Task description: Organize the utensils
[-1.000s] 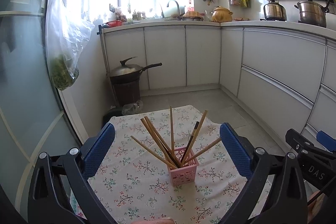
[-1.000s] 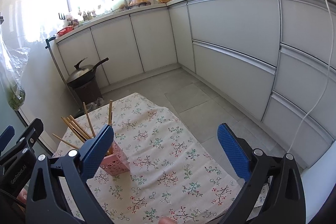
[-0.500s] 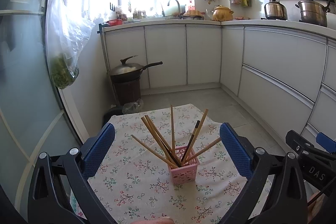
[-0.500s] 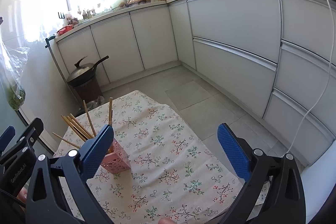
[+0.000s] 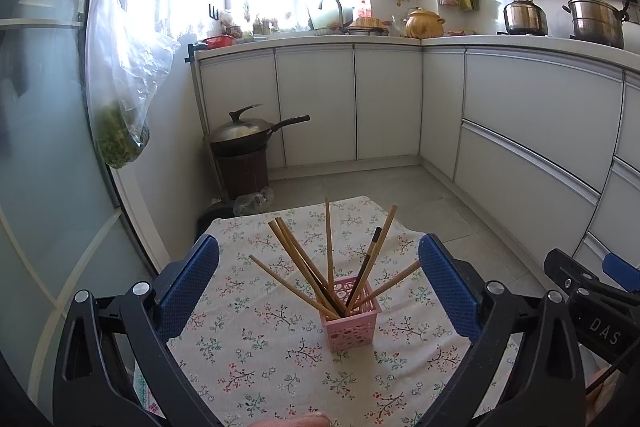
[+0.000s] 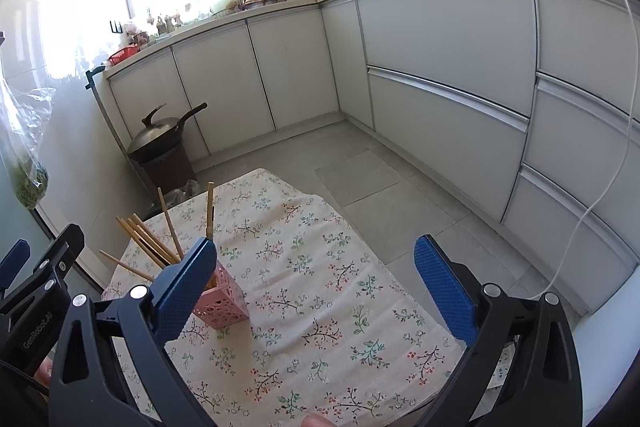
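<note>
Little changed from half a second back in the left wrist view: same framing of the pink holder [image 5: 349,321] and chopsticks [image 5: 329,259], perhaps a shade lower in frame; in the right wrist view, slightly more floral cloth [image 6: 320,279] visible than a second ago, holder in the same spot beside the near finger.

Left gripper [image 5: 319,285] wide apart, gripping nothing; blue pads [image 5: 188,283] flanking the holder, well clear of it on both sides; holder upright on the cloth-covered desk [image 5: 256,351], straight ahead between the fingers and a little beyond the tips; chopsticks fanned out of it, tilted left, right and nearly upright, one dark among the pale wooden ones.

Right gripper [image 6: 316,287] likewise spread, empty; holder [image 6: 224,303] just behind and partly hidden by its left pad [image 6: 184,291], contact impossible to judge; chopsticks [image 6: 160,239] leaning away to the left above that pad; bare cloth between the fingers.

Each gripper visible at the edge of the other's view: right one at the far right of the left wrist view [image 5: 588,303], left one at the far left of the right wrist view [image 6: 36,291].

Beyond the desk: lidded wok [image 5: 248,133] on a dark bin, white cabinets [image 5: 384,103], hanging bag of greens [image 5: 120,95].
</note>
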Tool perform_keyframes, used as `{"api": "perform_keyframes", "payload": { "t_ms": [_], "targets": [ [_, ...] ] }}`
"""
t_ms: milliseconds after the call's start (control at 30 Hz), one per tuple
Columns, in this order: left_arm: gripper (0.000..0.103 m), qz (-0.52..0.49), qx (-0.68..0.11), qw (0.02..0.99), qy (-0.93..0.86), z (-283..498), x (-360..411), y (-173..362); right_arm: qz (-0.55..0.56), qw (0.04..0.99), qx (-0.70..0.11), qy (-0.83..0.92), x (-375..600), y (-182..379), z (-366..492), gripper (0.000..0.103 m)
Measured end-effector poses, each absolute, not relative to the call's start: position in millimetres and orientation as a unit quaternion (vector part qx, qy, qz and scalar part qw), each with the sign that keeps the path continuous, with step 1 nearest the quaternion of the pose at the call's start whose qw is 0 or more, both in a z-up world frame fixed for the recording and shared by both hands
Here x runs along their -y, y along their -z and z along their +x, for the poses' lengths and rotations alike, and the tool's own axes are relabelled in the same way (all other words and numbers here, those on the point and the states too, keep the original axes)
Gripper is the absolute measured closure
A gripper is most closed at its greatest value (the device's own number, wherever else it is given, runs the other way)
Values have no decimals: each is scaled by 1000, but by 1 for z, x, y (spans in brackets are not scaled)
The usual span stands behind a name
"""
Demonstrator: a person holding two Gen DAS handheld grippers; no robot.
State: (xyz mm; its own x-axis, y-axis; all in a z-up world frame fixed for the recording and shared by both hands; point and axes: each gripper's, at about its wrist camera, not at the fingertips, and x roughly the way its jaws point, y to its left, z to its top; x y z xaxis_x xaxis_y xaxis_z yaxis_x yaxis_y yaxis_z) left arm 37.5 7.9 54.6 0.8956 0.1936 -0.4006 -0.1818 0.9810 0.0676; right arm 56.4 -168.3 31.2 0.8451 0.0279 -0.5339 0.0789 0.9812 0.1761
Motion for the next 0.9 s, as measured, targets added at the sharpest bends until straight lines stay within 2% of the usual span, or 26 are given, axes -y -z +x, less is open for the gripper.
{"api": "perform_keyframes", "payload": {
  "t_ms": [900],
  "targets": [
    [7,15,-216,971,-99,41,-11,-48,99,952,-289,12,170,-25,59,7]
  ]
}}
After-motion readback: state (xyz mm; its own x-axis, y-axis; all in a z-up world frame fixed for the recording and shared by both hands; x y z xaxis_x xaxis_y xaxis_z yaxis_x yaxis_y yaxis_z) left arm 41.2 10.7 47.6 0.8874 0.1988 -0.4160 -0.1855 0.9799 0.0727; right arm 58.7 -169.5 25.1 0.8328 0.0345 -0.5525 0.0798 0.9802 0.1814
